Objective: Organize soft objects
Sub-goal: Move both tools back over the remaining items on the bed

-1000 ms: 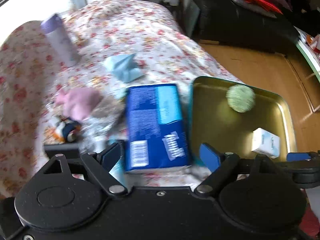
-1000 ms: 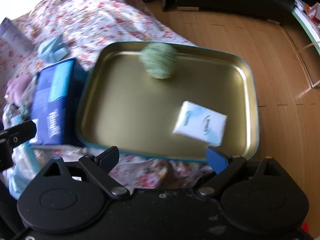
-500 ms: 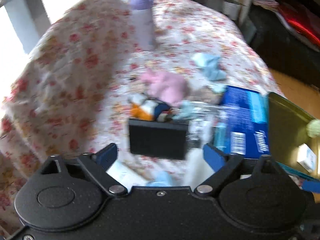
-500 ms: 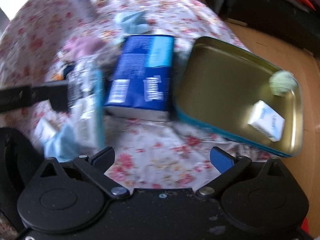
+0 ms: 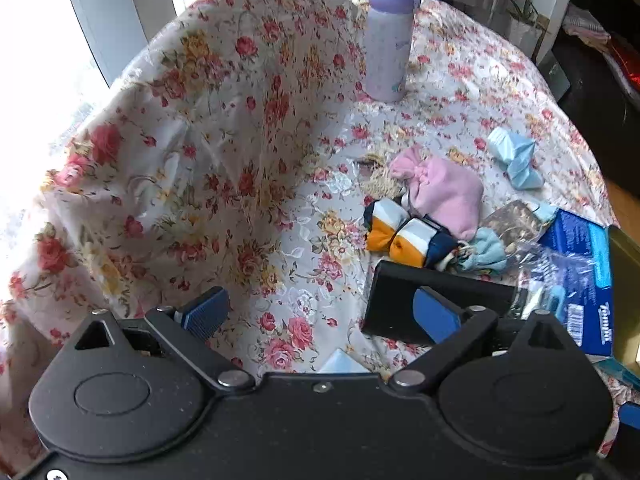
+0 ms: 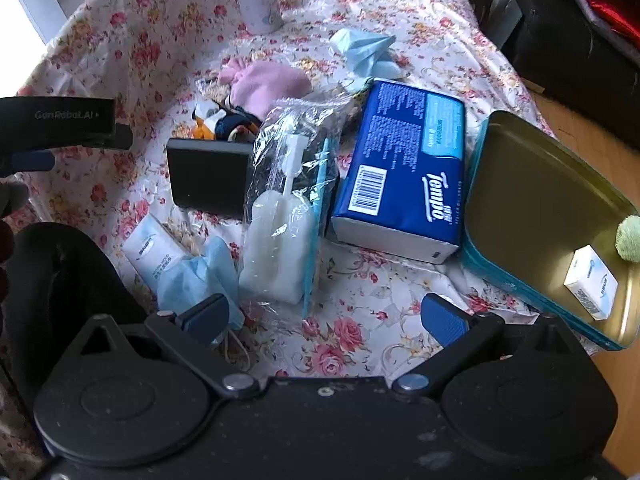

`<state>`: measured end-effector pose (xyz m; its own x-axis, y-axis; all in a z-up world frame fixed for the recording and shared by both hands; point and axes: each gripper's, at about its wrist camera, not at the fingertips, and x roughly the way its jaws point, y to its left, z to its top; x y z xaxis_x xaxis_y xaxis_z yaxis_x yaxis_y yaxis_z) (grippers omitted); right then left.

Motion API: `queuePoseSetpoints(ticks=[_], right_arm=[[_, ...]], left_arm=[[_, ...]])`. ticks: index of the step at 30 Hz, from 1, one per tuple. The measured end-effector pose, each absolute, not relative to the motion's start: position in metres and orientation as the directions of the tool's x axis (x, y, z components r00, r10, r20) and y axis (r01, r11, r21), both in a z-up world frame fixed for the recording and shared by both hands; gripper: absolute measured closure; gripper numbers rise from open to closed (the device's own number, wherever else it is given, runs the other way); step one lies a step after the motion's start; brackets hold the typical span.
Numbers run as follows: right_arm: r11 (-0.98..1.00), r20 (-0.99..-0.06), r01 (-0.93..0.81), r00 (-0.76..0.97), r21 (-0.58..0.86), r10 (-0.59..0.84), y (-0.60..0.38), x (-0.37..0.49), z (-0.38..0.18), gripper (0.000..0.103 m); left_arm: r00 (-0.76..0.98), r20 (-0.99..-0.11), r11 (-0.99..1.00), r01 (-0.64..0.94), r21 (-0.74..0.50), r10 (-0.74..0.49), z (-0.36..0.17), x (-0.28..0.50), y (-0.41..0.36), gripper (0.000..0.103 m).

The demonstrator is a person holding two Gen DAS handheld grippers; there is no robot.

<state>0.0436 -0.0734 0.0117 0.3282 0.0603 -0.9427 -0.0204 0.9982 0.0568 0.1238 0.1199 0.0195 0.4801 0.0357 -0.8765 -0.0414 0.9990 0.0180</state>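
Note:
My left gripper [image 5: 320, 314] is open over bare flowered cloth, nothing between its fingers. Just right of it lie a black box [image 5: 440, 304], a rolled orange, white and navy sock [image 5: 404, 236], a pink pouch [image 5: 440, 192] and a light blue cloth [image 5: 514, 156]. My right gripper [image 6: 326, 320] is also open and empty, above the cloth in front of a clear bag holding a white brush [image 6: 284, 216]. A blue tissue pack [image 6: 404, 172] lies beside the gold tray [image 6: 520, 184]. In the tray are a green ball [image 6: 628, 238] and a small white tissue packet [image 6: 592, 286].
A purple bottle [image 5: 388, 40] stands at the back of the flowered bedspread [image 5: 240, 160]. A small tissue pack [image 6: 154, 254] and a blue face mask [image 6: 200, 276] lie near my right gripper's left finger. Wooden floor and dark furniture are on the right.
Both grippers swung left, from over the tray and tissue pack to the pile of small things. The left jaws spread wider, and the blue pack no longer sits between them.

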Motion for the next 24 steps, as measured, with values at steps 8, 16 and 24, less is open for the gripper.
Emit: queuePoseSetpoints(ticks=[8,16,24], right_arm=[[0.998,-0.953,-0.017,0.296,0.061,0.063,-0.062,0.058,-0.004,0.004],[0.999,-0.958,-0.036,0.286,0.005,0.016,-0.041,0.082,-0.016,0.005],[0.999,-0.976,-0.043,0.217,-0.003,0.007,-0.021,0.095,-0.043,0.009]], left_arm=[[0.452,-0.892,1.000,0.021,0.011,0.001,-0.011,0.133,0.116,0.007],[0.432,-0.896,0.991,-0.030,-0.129,-0.104,-0.021,0.138,0.139,0.007],[0.444,-0.890,0.987,-0.061,-0.151,-0.109,-0.023,0.137,0.142,0.007]])
